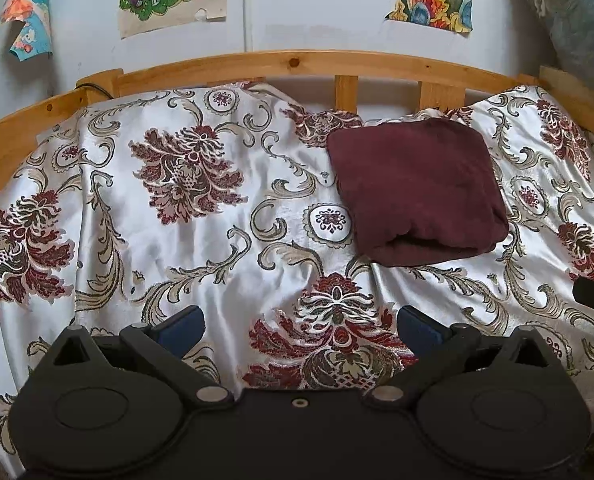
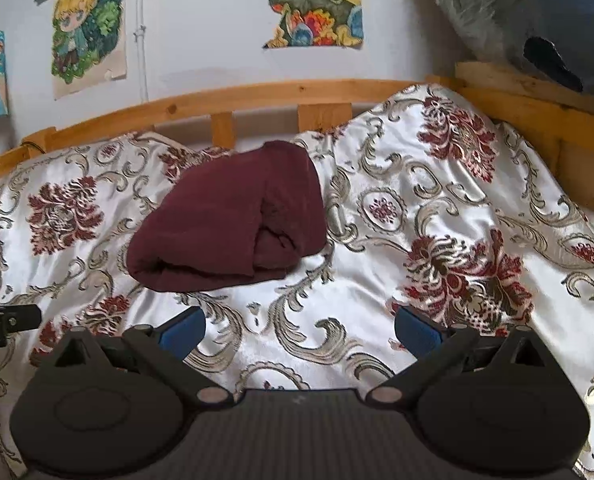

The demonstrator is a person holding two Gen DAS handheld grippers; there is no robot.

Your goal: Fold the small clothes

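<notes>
A dark maroon cloth [image 1: 419,190] lies folded into a thick square on the white floral bedspread [image 1: 201,240], toward the far right in the left wrist view. In the right wrist view the same cloth [image 2: 225,220] lies ahead and to the left. My left gripper [image 1: 299,326] is open and empty, hovering over the bedspread well short of the cloth. My right gripper [image 2: 299,326] is open and empty, also short of the cloth and to its right. Part of the other gripper shows at each view's edge.
A wooden bed rail [image 1: 297,64] runs along the far side, with a corner post at the right [image 2: 537,96]. Posters hang on the white wall [image 2: 89,20]. A grey plush item [image 2: 545,12] sits on the right rail.
</notes>
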